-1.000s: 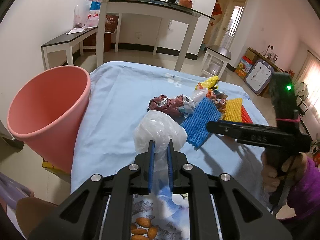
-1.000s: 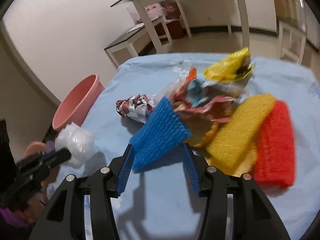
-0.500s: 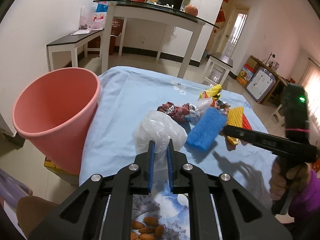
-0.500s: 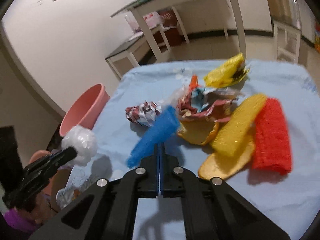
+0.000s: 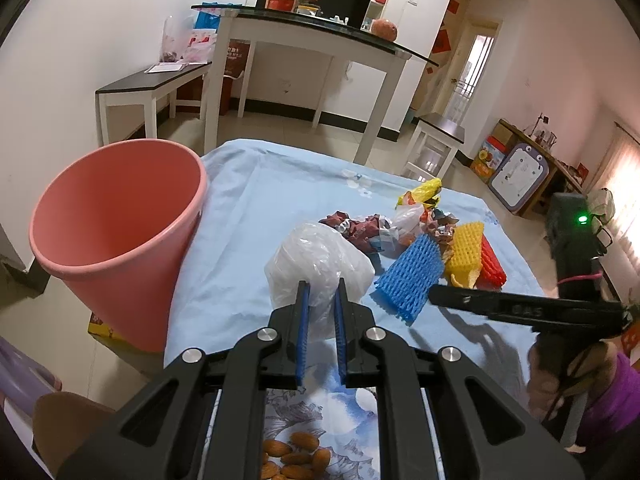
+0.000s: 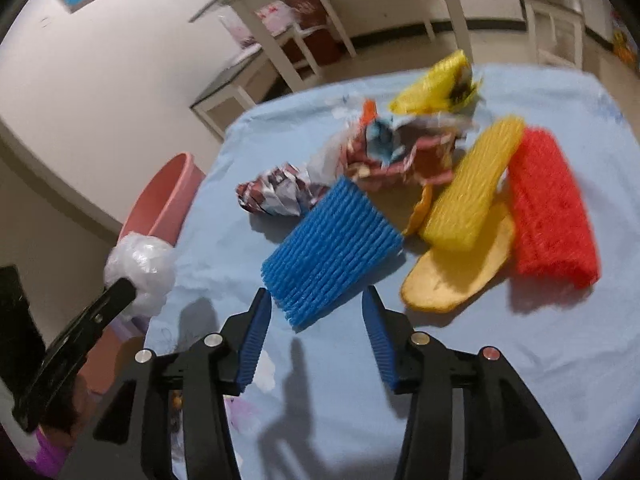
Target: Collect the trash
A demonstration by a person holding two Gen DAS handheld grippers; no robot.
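My left gripper [image 5: 321, 285] is shut on a crumpled clear plastic bag [image 5: 320, 256], held above the blue-clothed table [image 5: 256, 216] beside the pink bin [image 5: 116, 248]. In the right wrist view that bag [image 6: 140, 276] shows at the left gripper's tip [image 6: 120, 292], with the bin [image 6: 168, 200] behind. My right gripper [image 6: 317, 296] has its jaws opening; the near end of a blue foam net [image 6: 332, 248] lies between them, pads not pressing. Past it lie a crumpled wrapper [image 6: 276, 194], a yellow foam net [image 6: 472, 188], a red foam net [image 6: 548, 208] and a peel [image 6: 456, 276].
A yellow bag [image 6: 436, 84] and torn wrappers [image 6: 400, 152] sit at the far side of the pile. A printed pack showing almonds [image 5: 296, 456] lies under my left gripper. A person's hand [image 5: 560, 364] holds the right gripper [image 5: 434, 294]. White tables stand behind.
The right gripper's jaws were open, shut half a second ago, and stand open again around the blue net's near end. The left gripper keeps its hold on the bag.
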